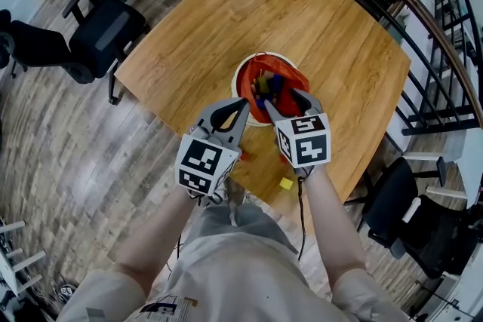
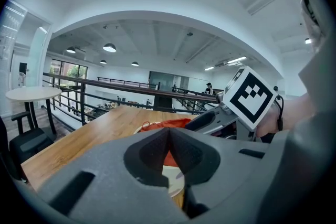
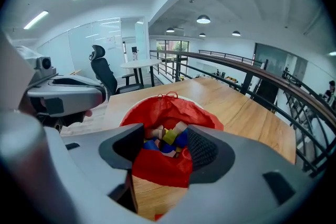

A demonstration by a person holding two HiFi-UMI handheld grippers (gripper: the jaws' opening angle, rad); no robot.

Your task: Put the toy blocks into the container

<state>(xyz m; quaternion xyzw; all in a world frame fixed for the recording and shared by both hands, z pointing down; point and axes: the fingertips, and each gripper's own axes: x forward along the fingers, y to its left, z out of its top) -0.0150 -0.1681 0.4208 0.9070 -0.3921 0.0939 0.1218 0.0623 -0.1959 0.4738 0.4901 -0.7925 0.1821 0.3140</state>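
The left gripper [image 1: 243, 105] was held low over the near edge of the table [image 1: 249, 11], just beside the container [image 1: 240, 75]. Its jaws were pressed together with nothing between them. It looked like it was waiting off to the side, so it would not get in the way.

In the middle stood the container, a round white tub with a red bag [image 3: 173, 107] inside it. The bag was pulled open wide at the top, so things could drop in easily. Many toy blocks [image 3: 168, 139] were already piled inside (blue, yellow and plain wood ones).

The right gripper [image 3: 165, 144] hung right over the near side of the tub. Its jaws were spread apart and held nothing; only the blocks in the bag showed between them. That was a good spot for dropping a block in.

Further right and nearer the person, a small yellow block [image 1: 286, 182] lay alone on the table, outside the tub. I think it was one that needed picking up next.
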